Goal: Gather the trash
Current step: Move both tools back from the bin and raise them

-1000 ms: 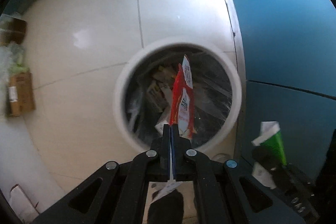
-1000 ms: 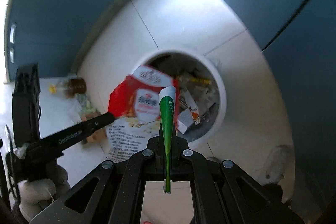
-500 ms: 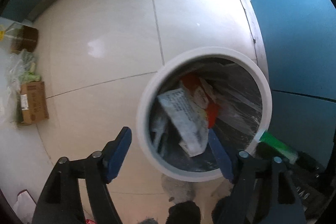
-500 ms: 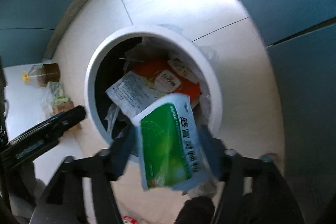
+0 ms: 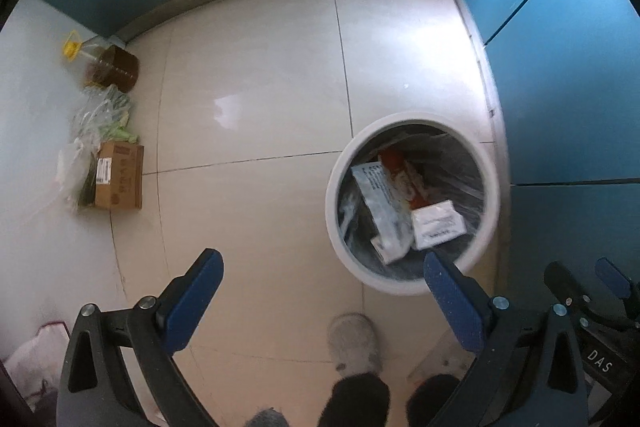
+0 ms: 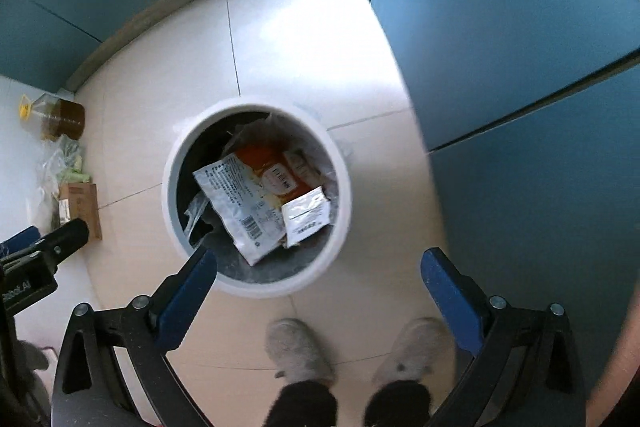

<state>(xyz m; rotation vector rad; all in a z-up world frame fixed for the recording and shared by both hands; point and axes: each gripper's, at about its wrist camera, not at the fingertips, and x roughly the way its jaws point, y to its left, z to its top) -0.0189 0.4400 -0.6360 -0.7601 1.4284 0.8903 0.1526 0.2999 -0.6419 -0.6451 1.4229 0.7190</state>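
A white round trash bin (image 5: pixel 493 187) with a black liner stands on the tiled floor by the blue wall; it also shows in the right wrist view (image 6: pixel 344 203). Inside lie a red-and-silver snack wrapper (image 6: pixel 240 203) (image 5: pixel 384 203) and a small silver packet (image 6: pixel 306 217) (image 5: pixel 438 225), back side up. My left gripper (image 5: pixel 320 279) is open and empty, high above the floor, left of the bin. My right gripper (image 6: pixel 318 275) is open and empty above the bin's near rim.
A cardboard box (image 5: pixel 120 177), plastic bags (image 5: pixel 100 119) and an oil bottle (image 5: pixel 112 67) lie on the floor at the left wall. The person's grey slippers (image 6: pixel 298 351) stand just below the bin. Blue cabinet panels (image 6: pixel 500 47) close off the right.
Both grippers opened and let go: the red wrapper and the green packet dropped into the bin. Both grippers have since risen and pulled back from the bin.
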